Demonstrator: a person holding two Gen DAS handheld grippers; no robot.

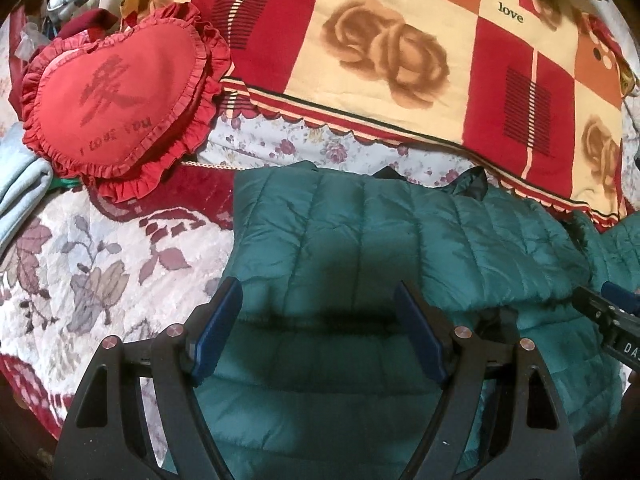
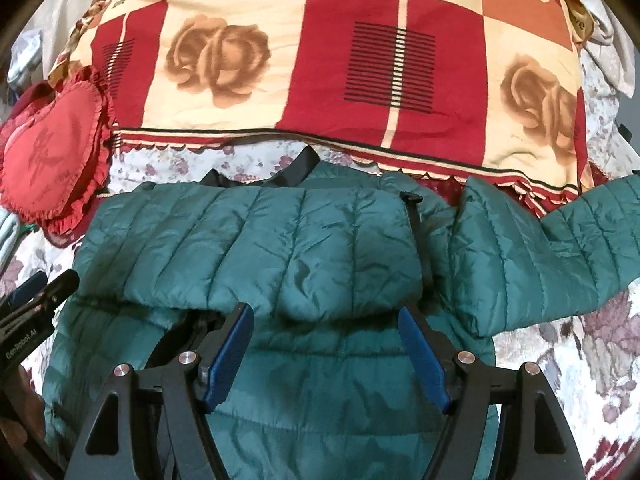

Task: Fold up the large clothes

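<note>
Dark green quilted puffer jacket (image 2: 304,248) lies on the bed's floral quilted bedspread (image 1: 80,264), upper part folded down over the body. Left claw (image 1: 318,312) and right claw (image 2: 326,338) both released, hovering empty above it.

Risk: slippery shell may spring open (fold looks puffy). One sleeve (image 2: 552,248) sprawls right. Red heart-shaped frilled cushion (image 1: 120,96) crowds left; red-and-cream rose-print blanket (image 2: 320,60) bounds the far edge.
</note>
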